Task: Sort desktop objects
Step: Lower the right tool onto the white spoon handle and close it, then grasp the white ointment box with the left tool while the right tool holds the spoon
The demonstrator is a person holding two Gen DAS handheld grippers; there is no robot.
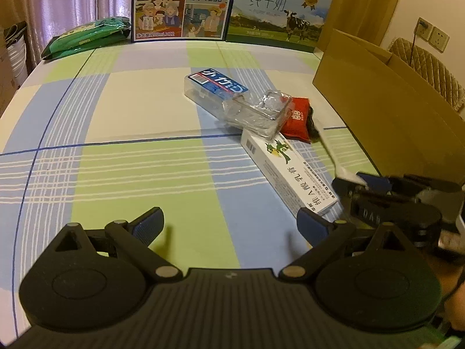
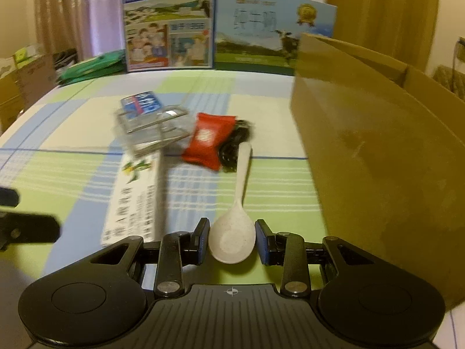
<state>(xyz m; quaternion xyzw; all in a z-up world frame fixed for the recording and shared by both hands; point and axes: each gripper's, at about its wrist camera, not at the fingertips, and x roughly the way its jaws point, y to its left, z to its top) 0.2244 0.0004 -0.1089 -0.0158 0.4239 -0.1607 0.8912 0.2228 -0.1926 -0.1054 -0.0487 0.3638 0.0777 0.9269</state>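
My right tongs (image 2: 232, 241) sit apart w/ the spoon (image 2: 232, 240) bowl between them on the surface (image 2: 87, 174); left tongs (image 1: 229, 225) wide apart, empty; spoon's prob light, stiff, slick, so I'd grip across the bowl.

A home (curtains (image 1: 72, 0); checked tablecloth (image 1: 130, 160)).
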